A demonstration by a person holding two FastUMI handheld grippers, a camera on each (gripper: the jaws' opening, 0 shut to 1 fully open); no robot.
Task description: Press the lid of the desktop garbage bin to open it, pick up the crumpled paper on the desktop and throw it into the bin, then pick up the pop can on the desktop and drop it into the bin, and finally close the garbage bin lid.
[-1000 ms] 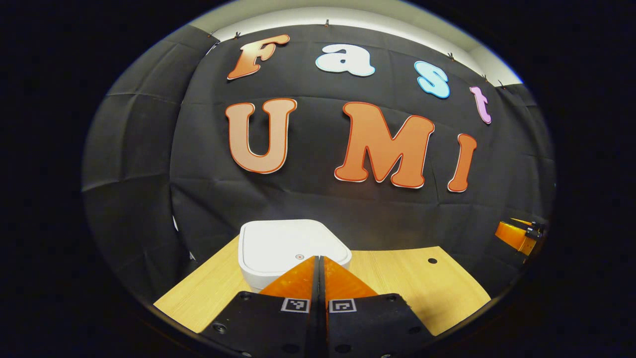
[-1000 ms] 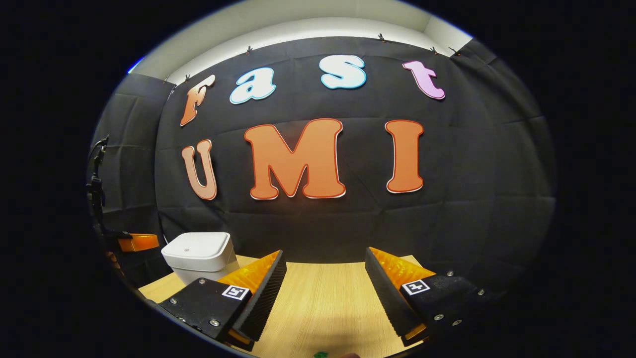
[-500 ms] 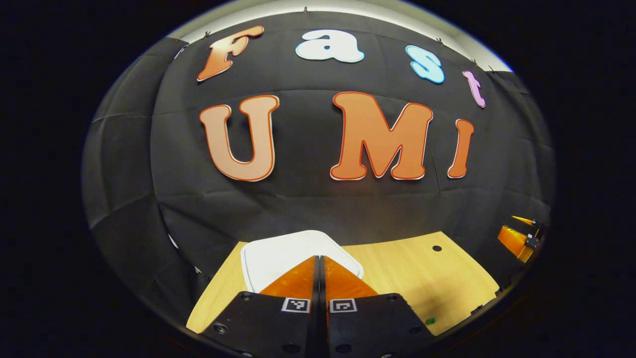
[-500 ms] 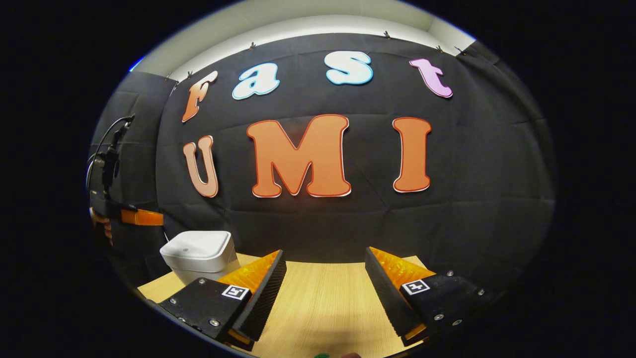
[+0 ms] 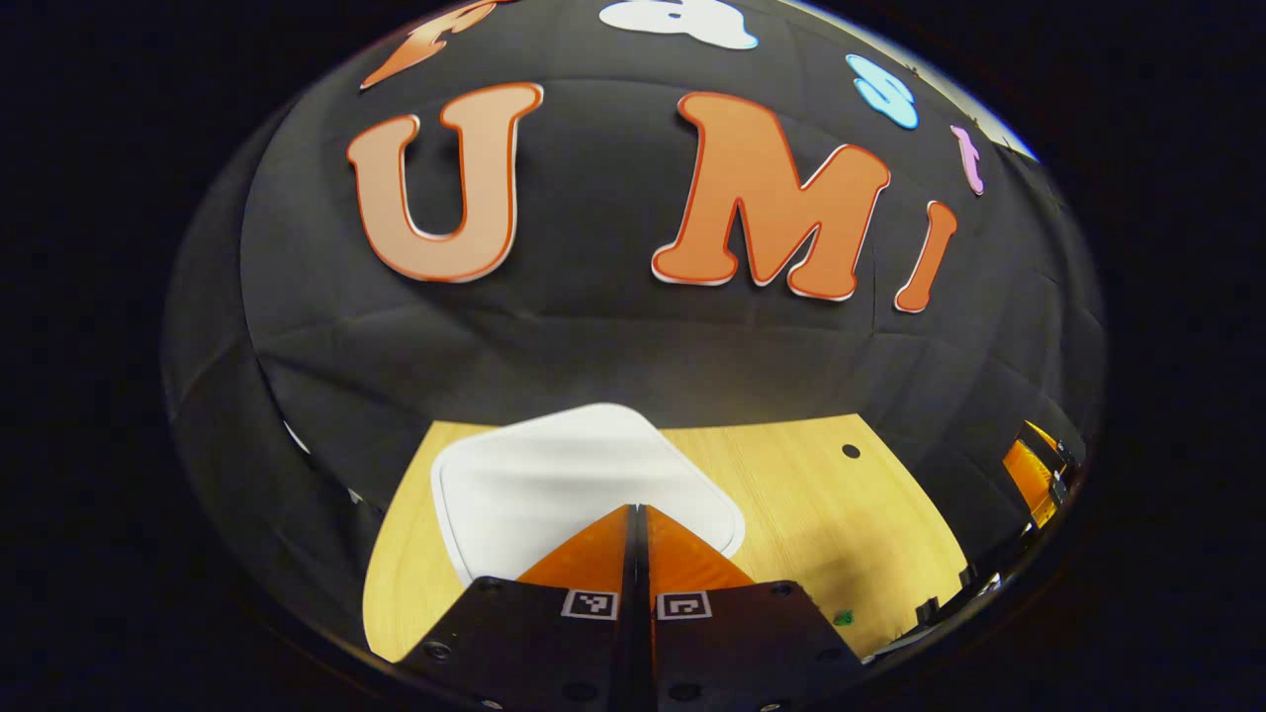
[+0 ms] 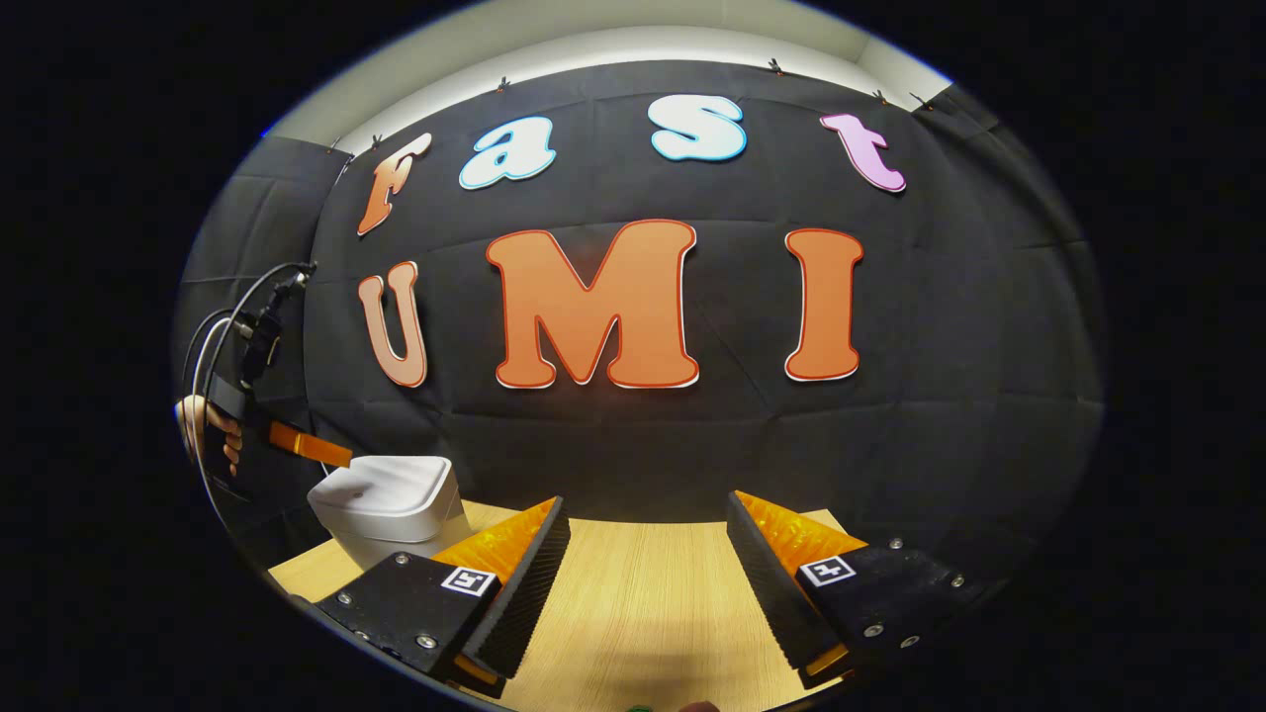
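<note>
The white desktop bin (image 5: 554, 485) stands on the wooden table with its lid down. My left gripper (image 5: 638, 508) is shut with nothing between its fingers, and its tips point down over the near part of the lid; whether they touch it I cannot tell. In the right gripper view the bin (image 6: 391, 494) is at the left, and the left gripper (image 6: 309, 446) slants down toward its top, held by a hand (image 6: 213, 427). My right gripper (image 6: 648, 514) stands open above bare table with nothing between its fingers. A small green thing (image 5: 844, 618) lies near the table's front edge.
The wooden table (image 5: 811, 494) has a small round hole (image 5: 851, 451) near its back right corner. The black cloth wall rises close behind the bin. The right gripper (image 5: 1034, 473) is at the far right of the left gripper view. Cables (image 6: 223, 336) trail above the hand.
My left gripper has risen and tipped downward over the bin, so the lid is seen more from above. It stays shut. The right gripper has hardly moved and stays open.
</note>
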